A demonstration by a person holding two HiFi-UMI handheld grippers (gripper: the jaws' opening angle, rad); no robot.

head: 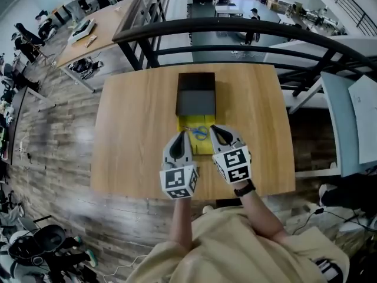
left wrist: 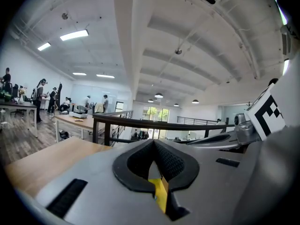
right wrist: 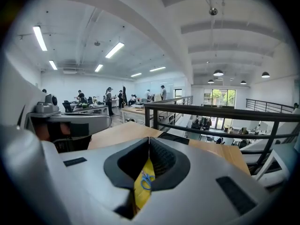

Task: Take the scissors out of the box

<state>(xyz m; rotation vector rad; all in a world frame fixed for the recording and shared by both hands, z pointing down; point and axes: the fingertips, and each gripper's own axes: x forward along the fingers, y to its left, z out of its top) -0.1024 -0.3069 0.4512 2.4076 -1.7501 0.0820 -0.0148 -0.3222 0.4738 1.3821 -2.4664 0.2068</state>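
On the table (head: 135, 128), scissors (head: 201, 132) lay in the open yellow box (head: 204, 147), your left gripper (head: 182, 136) and right gripper (head: 215, 128) hung at its near end, both jaws closed, empty.

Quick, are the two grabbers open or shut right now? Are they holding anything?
Left gripper: shut, holding nothing.
Right gripper: shut, holding nothing.
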